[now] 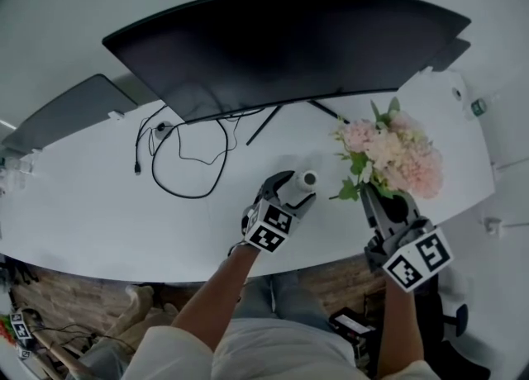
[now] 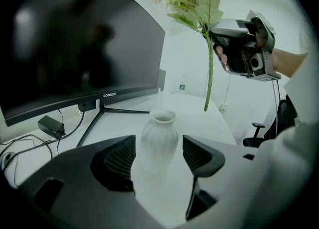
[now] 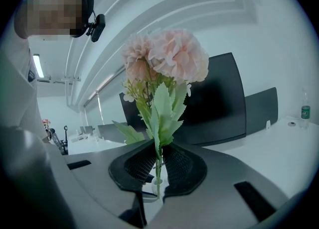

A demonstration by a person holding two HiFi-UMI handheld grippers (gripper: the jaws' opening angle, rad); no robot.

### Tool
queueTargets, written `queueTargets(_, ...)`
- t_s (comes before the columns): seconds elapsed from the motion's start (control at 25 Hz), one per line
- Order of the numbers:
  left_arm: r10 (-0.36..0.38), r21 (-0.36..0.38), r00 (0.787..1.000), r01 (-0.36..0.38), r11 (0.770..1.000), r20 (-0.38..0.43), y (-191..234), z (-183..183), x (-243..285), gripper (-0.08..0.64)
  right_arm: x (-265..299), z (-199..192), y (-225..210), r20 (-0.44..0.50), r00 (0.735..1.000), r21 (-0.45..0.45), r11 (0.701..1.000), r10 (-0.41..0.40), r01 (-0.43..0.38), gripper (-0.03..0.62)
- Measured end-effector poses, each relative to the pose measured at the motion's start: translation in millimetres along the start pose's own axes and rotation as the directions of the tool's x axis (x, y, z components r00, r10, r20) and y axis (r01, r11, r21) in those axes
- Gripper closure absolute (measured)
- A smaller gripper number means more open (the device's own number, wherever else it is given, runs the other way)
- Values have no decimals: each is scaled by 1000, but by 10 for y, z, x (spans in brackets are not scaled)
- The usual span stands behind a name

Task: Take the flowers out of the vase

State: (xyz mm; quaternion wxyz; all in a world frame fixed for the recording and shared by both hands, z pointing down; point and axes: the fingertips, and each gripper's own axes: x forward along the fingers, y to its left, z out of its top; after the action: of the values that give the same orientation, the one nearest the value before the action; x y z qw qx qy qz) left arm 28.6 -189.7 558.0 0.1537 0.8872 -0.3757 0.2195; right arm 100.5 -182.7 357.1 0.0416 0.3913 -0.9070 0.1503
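Right claw [image 3: 158,167] pinches the stem of the flowers [image 1: 395,155], at frame right, clear of the vase [image 1: 307,178]. Left claw [image 2: 158,139] is spread astride the vase. We'd grip firmly and lay the blooms gently on the worktop [image 1: 99,197].

The monitor [image 1: 281,48] walls off the table's [image 1: 74,213] far side, with its stand legs [image 1: 273,122] just behind the vase [image 1: 307,178]. Cables [image 1: 198,197] lie left, bare table beyond them. Flowers [image 1: 397,155] crowd the right.

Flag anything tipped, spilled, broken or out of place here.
Nothing stands out. The white vase stands upright on the desk between the left tool's jaws; the right tool holds the flowers by the stem, clear of it, intact.
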Motion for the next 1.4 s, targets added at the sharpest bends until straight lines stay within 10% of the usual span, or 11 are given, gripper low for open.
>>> queueTargets(0.28, -35, 36, 998, 33, 999, 60, 80, 311, -407, 315, 8, -20, -15, 5, 999, -12, 999, -39, 40, 529)
queueTargets(0.76, 48, -141, 986, -25, 990, 160, 354, 697, -1191, 516, 7, -70, -23, -20, 999, 31, 999, -33, 34, 529)
queueTargets(1.4, 107, -208, 982, -74, 975, 153, 150, 1007, -1519, 557, -50, -41, 94, -68, 997, 87, 995, -35, 40, 529)
